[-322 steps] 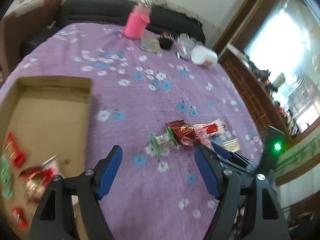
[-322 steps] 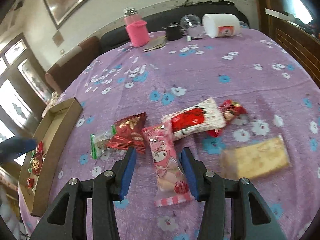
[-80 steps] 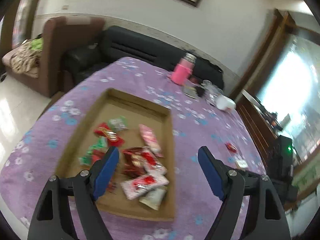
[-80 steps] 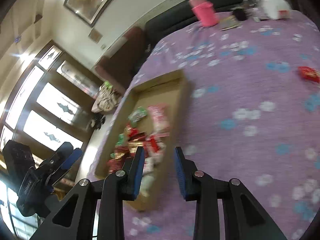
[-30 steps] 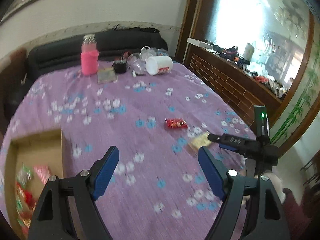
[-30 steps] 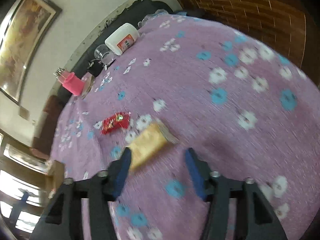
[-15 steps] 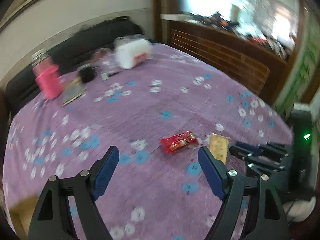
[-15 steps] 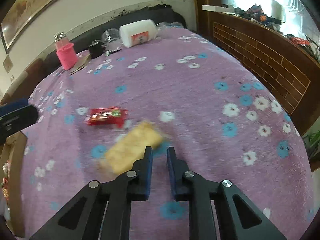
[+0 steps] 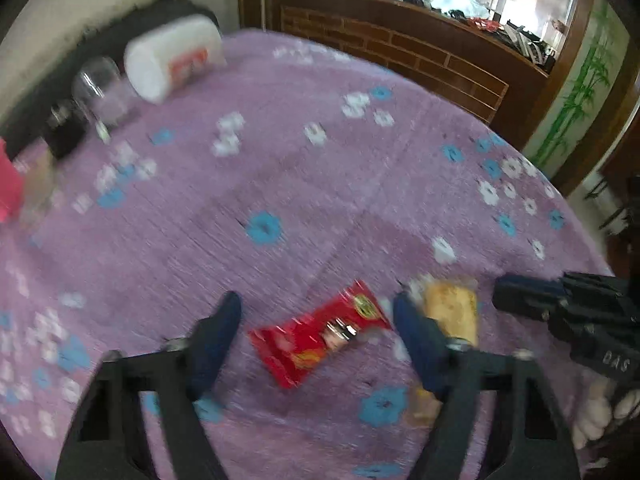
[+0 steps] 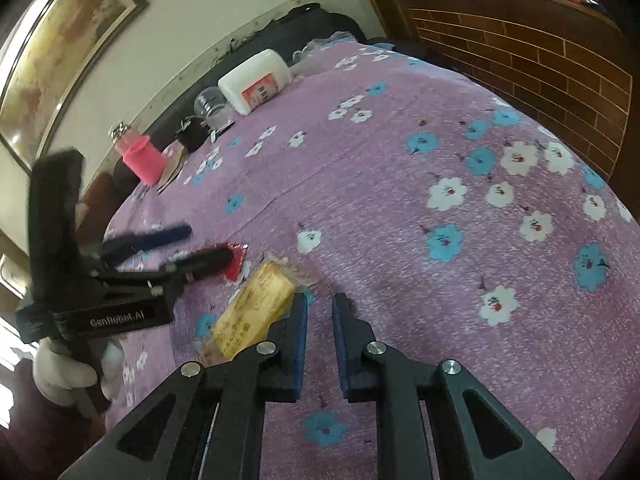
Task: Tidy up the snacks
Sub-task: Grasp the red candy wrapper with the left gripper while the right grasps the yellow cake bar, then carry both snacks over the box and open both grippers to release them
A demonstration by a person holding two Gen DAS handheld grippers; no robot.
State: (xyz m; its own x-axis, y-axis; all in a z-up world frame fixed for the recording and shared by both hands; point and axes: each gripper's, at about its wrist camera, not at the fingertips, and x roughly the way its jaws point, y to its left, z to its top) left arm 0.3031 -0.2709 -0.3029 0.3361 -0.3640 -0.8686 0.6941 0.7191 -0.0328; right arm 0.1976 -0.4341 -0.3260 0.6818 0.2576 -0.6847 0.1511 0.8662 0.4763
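Note:
A red snack packet (image 9: 320,334) lies on the purple flowered tablecloth (image 9: 304,184), between the fingers of my open left gripper (image 9: 316,312), which hovers low around it. A yellow snack bar in clear wrap (image 9: 452,314) lies just right of the left gripper's right finger. In the right wrist view the yellow bar (image 10: 252,308) sits just left of my right gripper (image 10: 320,300), whose fingers stand a narrow gap apart and hold nothing. The red packet (image 10: 234,260) shows there under the left gripper (image 10: 200,246).
At the table's far side stand a white jar on its side (image 10: 254,80), a clear glass (image 10: 210,106), a small black cup (image 10: 192,134) and a pink bottle (image 10: 142,156). A brick-patterned wooden cabinet (image 10: 540,40) runs along the right edge of the table.
My left gripper has moved down and closer, so its fingers now stand either side of the red packet. My right gripper has shifted right of the yellow bar, its narrow gap unchanged.

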